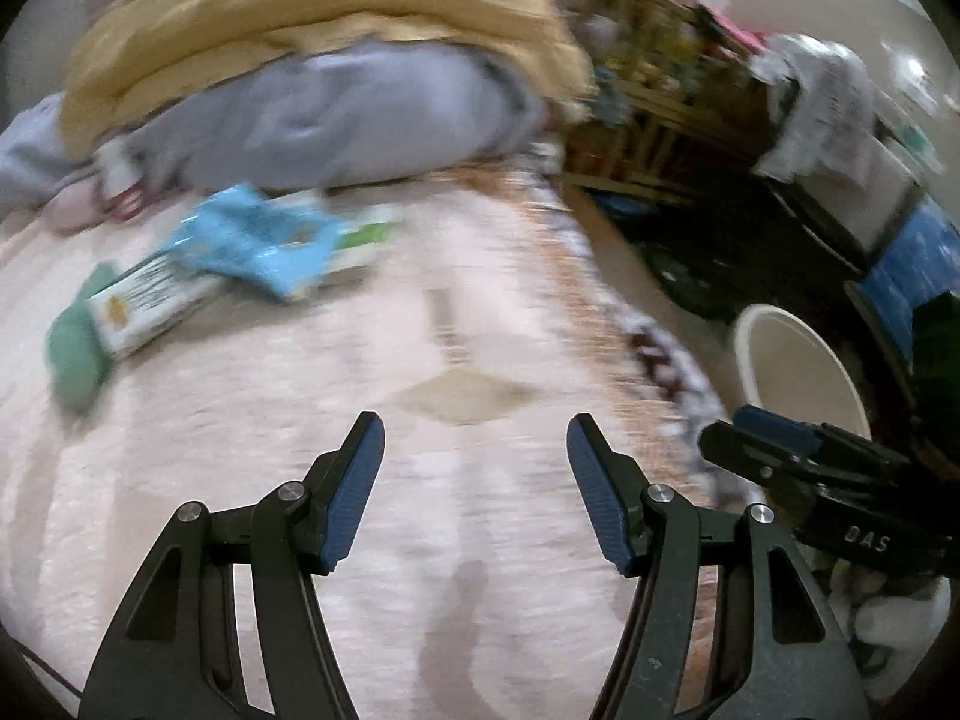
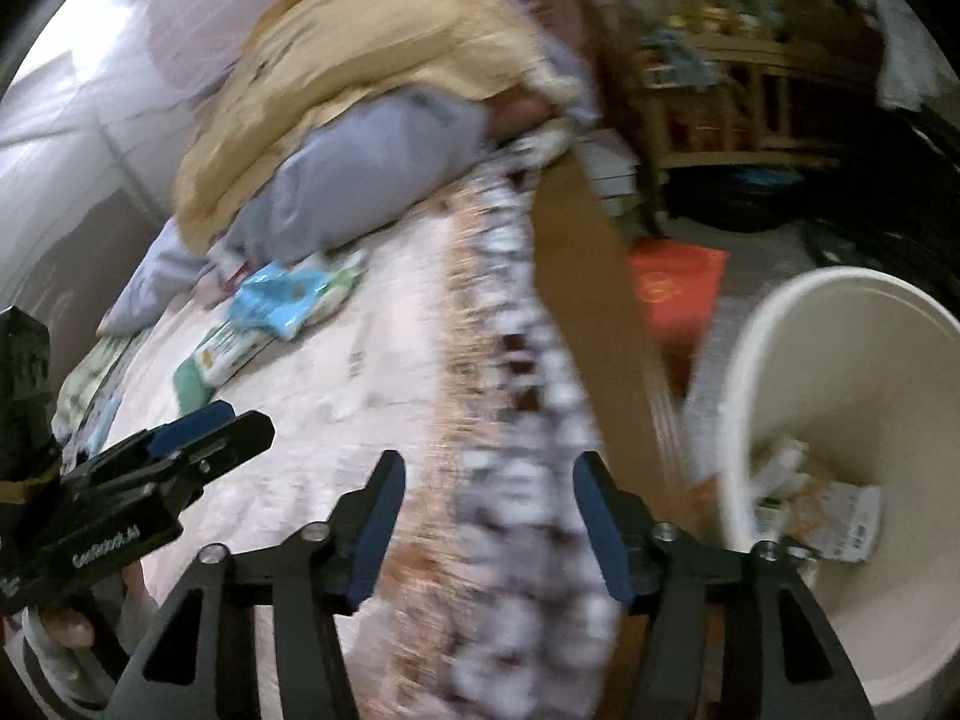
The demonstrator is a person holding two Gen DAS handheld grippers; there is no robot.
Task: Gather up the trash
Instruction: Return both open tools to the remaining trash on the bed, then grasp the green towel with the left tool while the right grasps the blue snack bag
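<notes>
A blue crumpled wrapper (image 1: 258, 240) lies on the pink bedspread (image 1: 420, 510), partly over a white-and-green carton (image 1: 150, 306); a green packet (image 1: 75, 348) lies beside them. They also show in the right wrist view, the wrapper (image 2: 282, 294) and the carton (image 2: 228, 351). My left gripper (image 1: 474, 438) is open and empty, above the bedspread, well short of the wrappers. My right gripper (image 2: 486, 474) is open and empty over the bed's patterned edge. A cream bin (image 2: 840, 450) at the right holds several wrappers (image 2: 816, 504). The bin's rim also shows in the left wrist view (image 1: 798, 360).
A yellow blanket (image 1: 300, 18) and grey clothing (image 1: 336, 114) are heaped at the back of the bed. A wooden shelf (image 1: 654, 102) full of things stands beyond the bed. A red mat (image 2: 678, 288) lies on the floor. Both views are motion-blurred.
</notes>
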